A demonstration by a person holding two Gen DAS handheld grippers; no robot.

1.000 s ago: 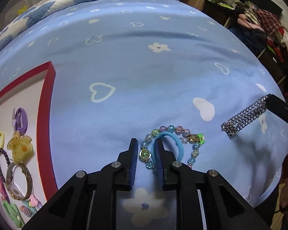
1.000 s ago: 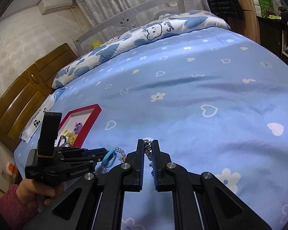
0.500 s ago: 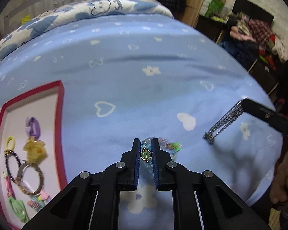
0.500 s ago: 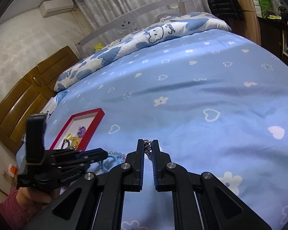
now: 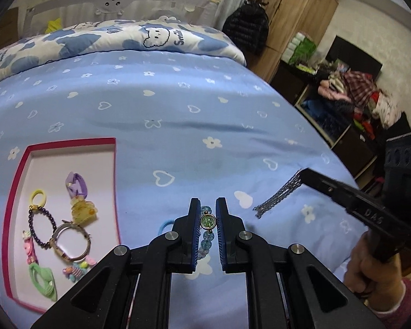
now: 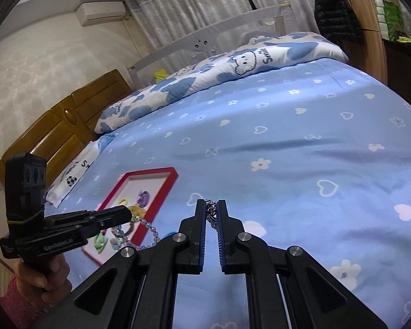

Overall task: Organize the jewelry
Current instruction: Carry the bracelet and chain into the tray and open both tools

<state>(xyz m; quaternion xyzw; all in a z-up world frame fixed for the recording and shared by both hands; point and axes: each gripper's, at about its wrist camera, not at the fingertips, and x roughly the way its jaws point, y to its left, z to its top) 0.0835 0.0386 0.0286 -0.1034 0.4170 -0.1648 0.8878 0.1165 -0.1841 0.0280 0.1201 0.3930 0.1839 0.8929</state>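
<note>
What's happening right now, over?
Left gripper shut on beaded bracelet, lifted off the bed. Right gripper shut on silver chain, dangling. Red tray ahead-left, already holding trinkets. Nothing blocking.

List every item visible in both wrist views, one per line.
Red-rimmed white tray: one, on the bed, left.
Purple fabric scrunchie: one, in tray.
Small yellow hair loop: one, in tray.
Yellow translucent hair claw: one, in tray.
Dark beaded bracelet: one, in tray.
Gold bangle watch: one, in tray.
Green scrunchie: one, tray's near end.
Pastel glass-bead bracelet: one, in left gripper.
Blue hair tie: one, on sheet.
Silver chain: one, hanging from right gripper.
</note>
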